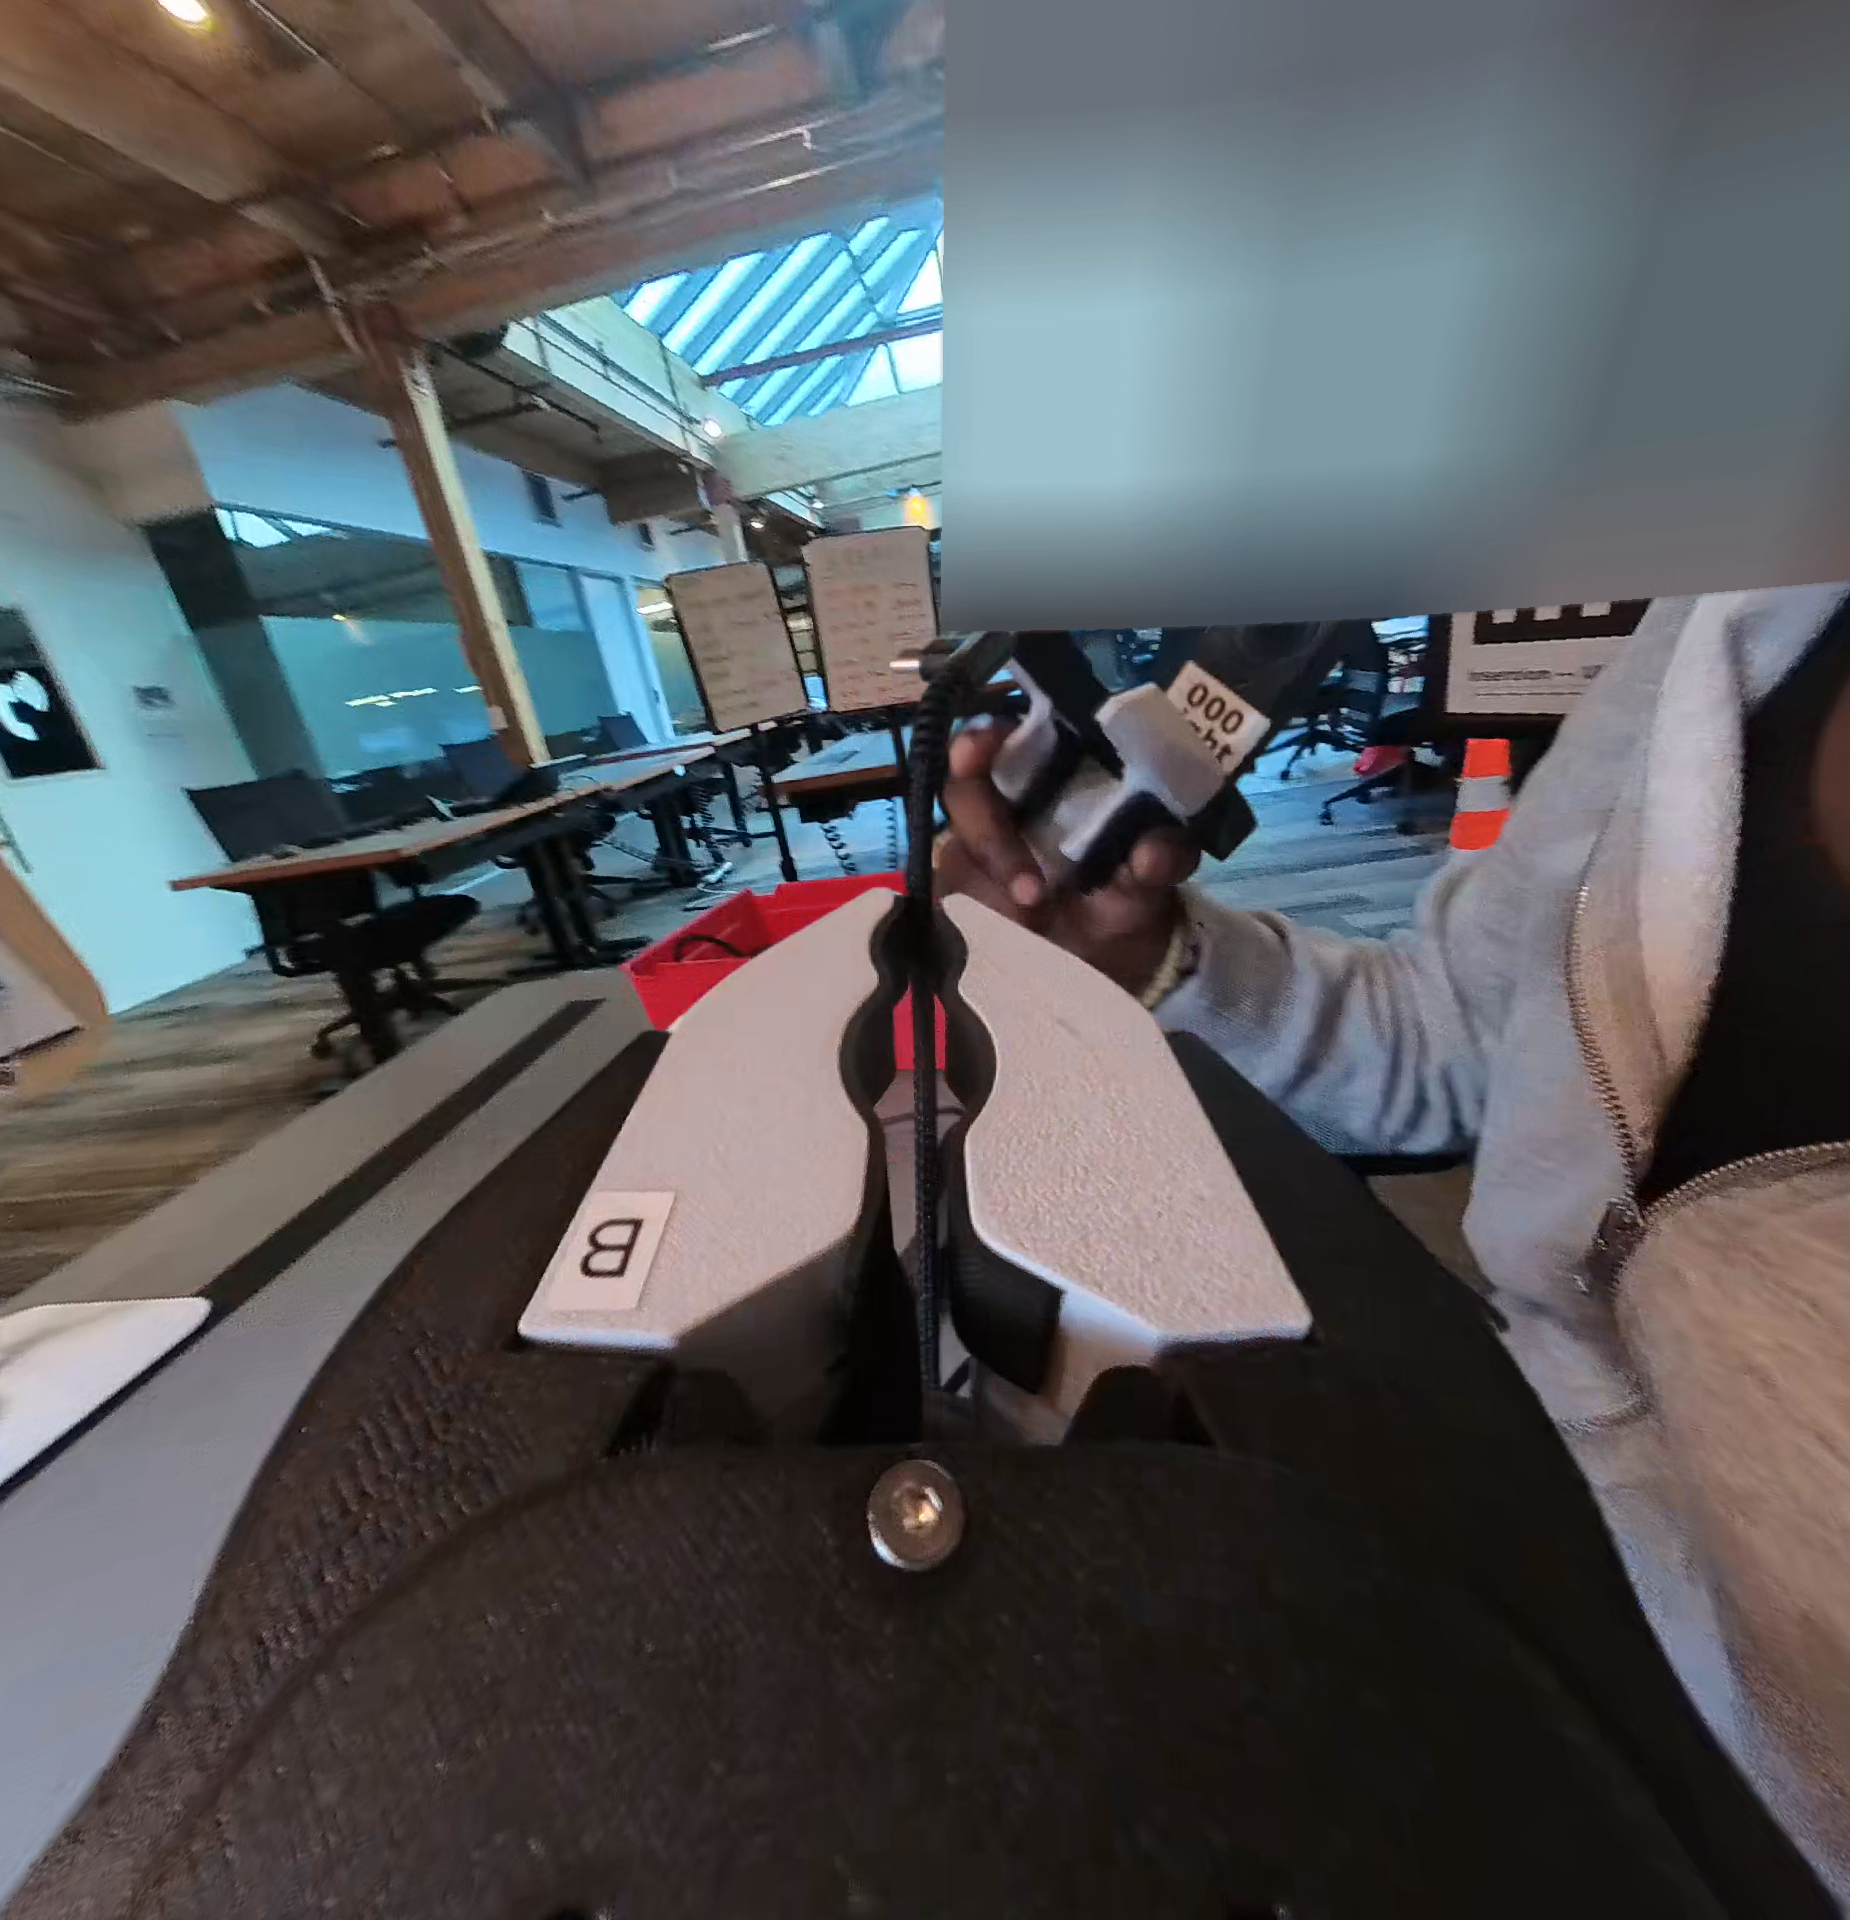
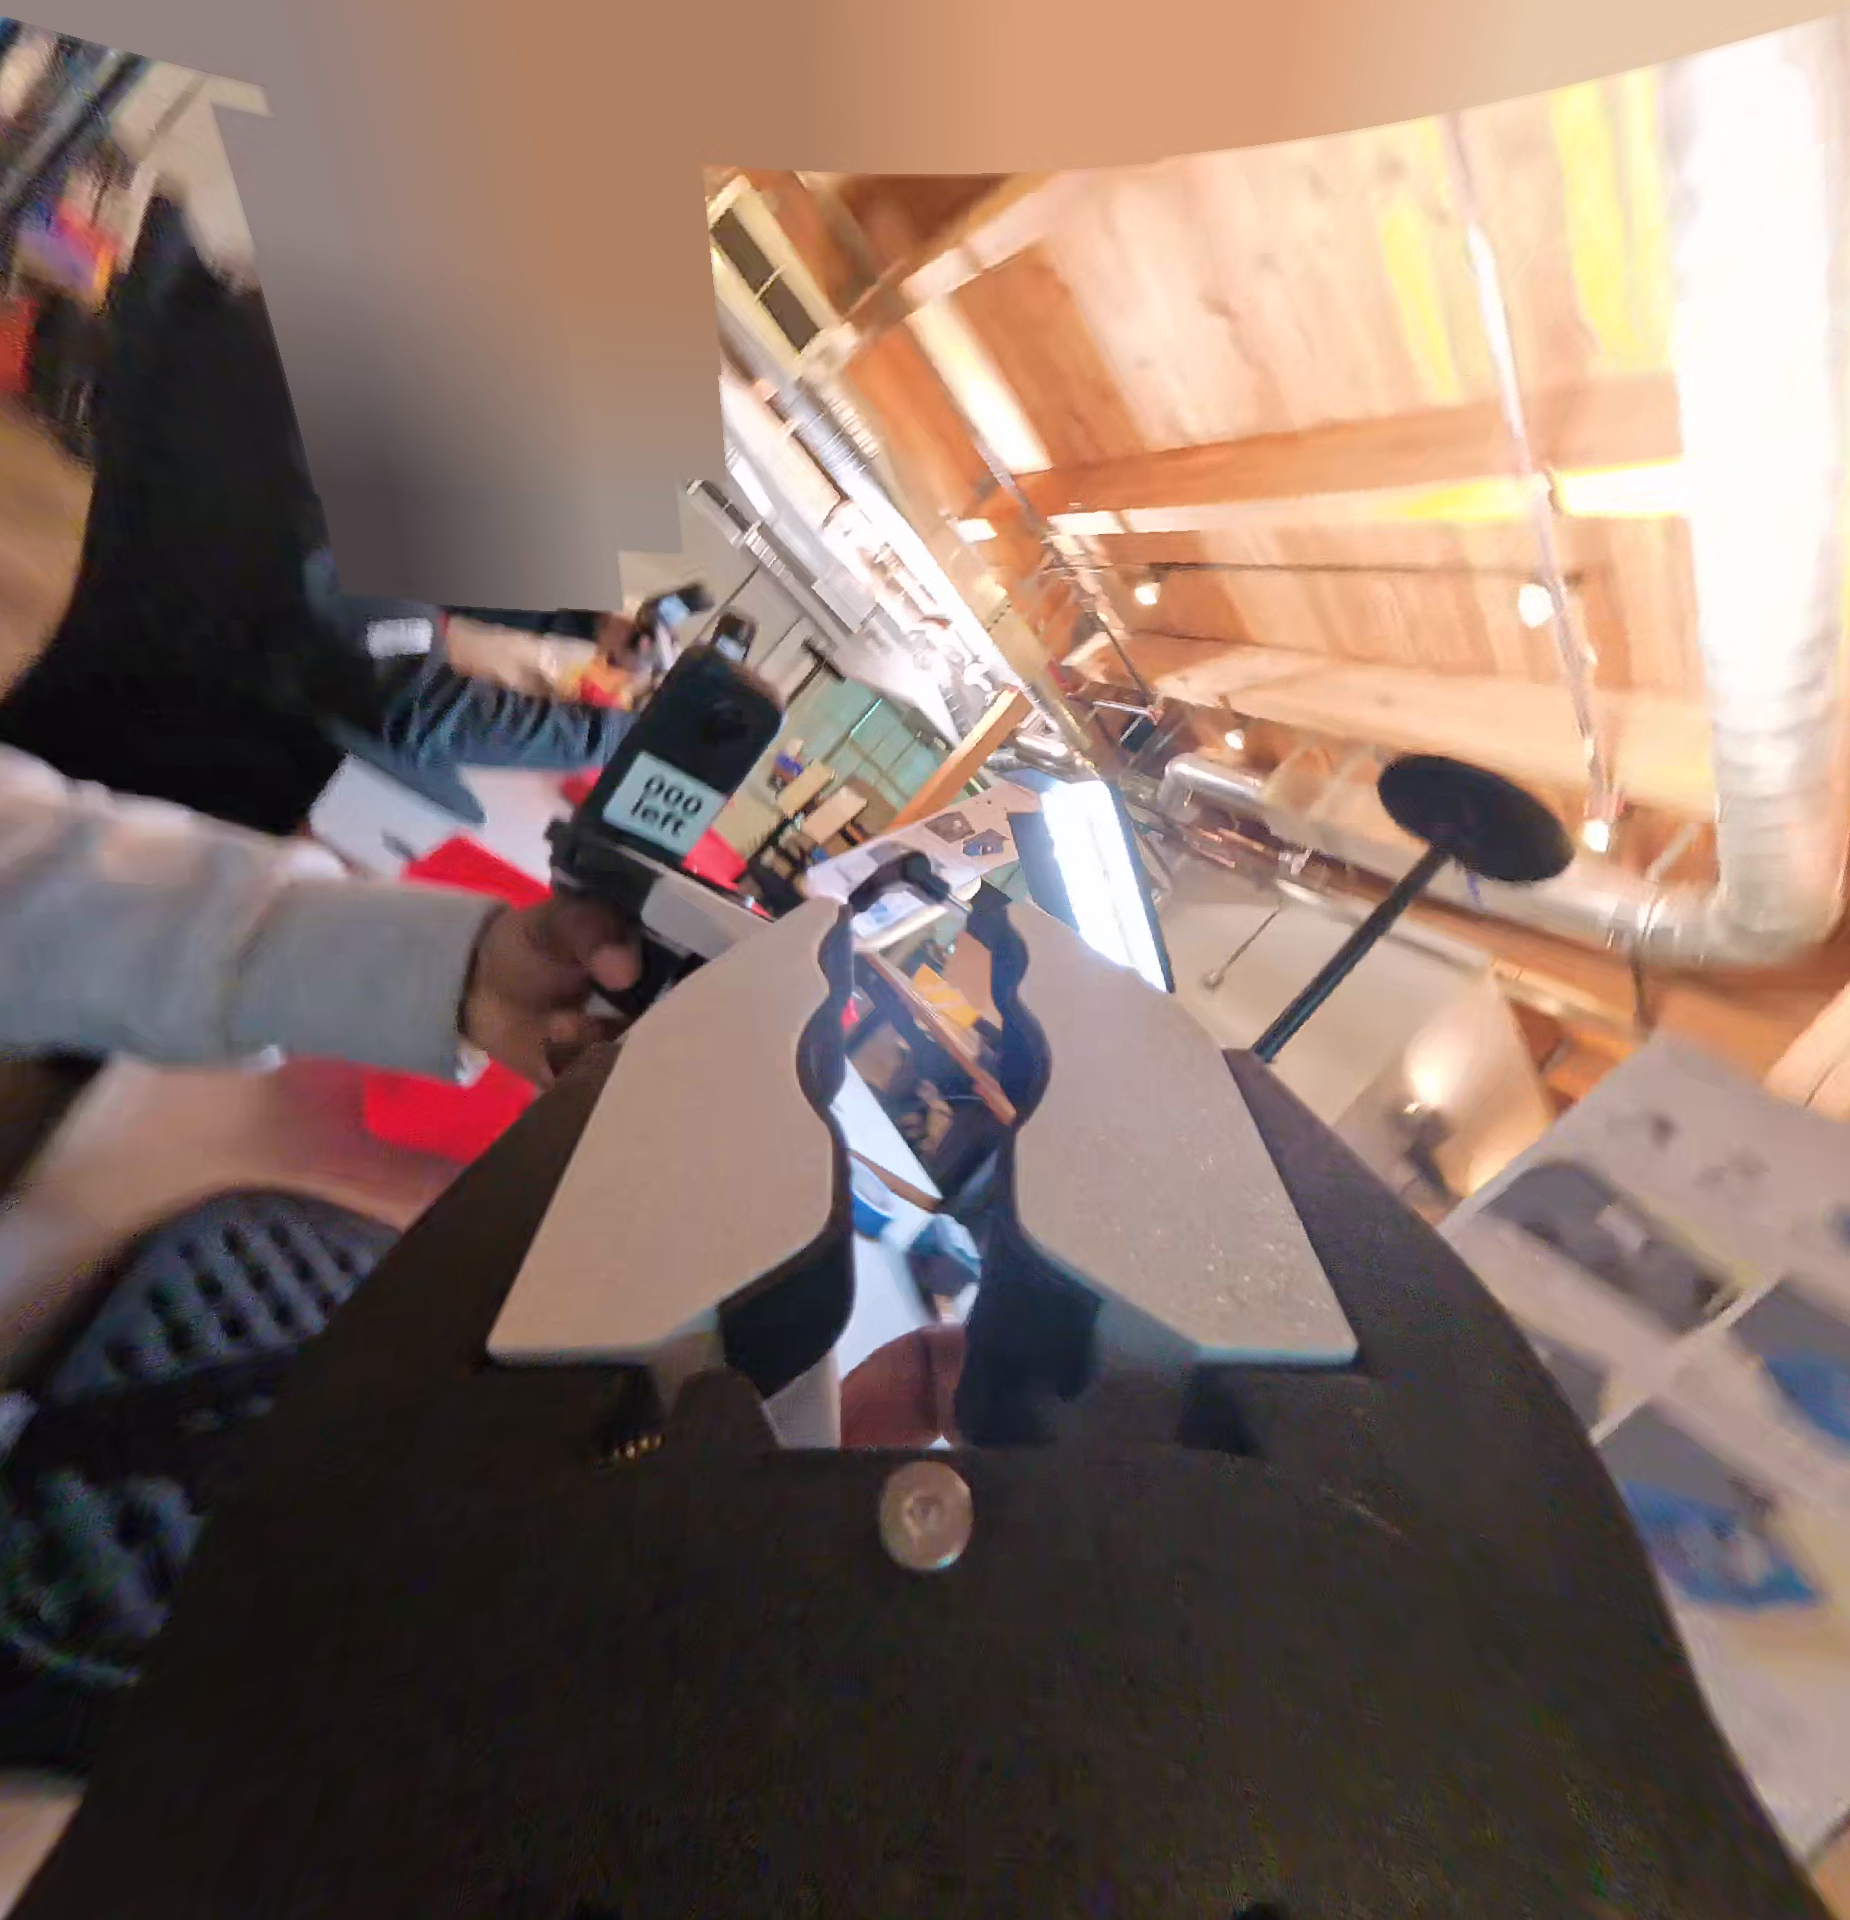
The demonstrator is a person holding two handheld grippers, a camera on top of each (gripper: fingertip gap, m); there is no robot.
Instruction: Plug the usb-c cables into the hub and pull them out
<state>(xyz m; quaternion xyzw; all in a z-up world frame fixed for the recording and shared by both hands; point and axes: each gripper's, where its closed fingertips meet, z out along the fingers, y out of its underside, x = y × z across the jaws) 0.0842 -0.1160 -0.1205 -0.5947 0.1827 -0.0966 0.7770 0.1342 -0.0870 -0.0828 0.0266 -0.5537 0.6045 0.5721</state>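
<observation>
My left gripper (image 1: pixel 916 906) is shut on a black braided usb-c cable (image 1: pixel 923 790), which runs up between the jaws. The cable's plug (image 1: pixel 968 657) bends left above the fingertips, its metal tip bare. My right gripper (image 2: pixel 910 920) is open, with a clear gap between the wavy pads. A small black piece, likely the plug (image 2: pixel 905 871), sits just past its tips. In the left wrist view the right gripper (image 1: pixel 1014 717), held by a hand, is close beside the plug. Both grippers are raised in the air. The hub is not in view.
A red bin (image 1: pixel 755 935) stands behind the left gripper on a grey table (image 1: pixel 401 1122). The person's grey sleeve (image 1: pixel 1347 997) crosses on the right. Office desks and chairs (image 1: pixel 401 862) fill the background. A black keyboard (image 2: pixel 214 1288) lies low on the left.
</observation>
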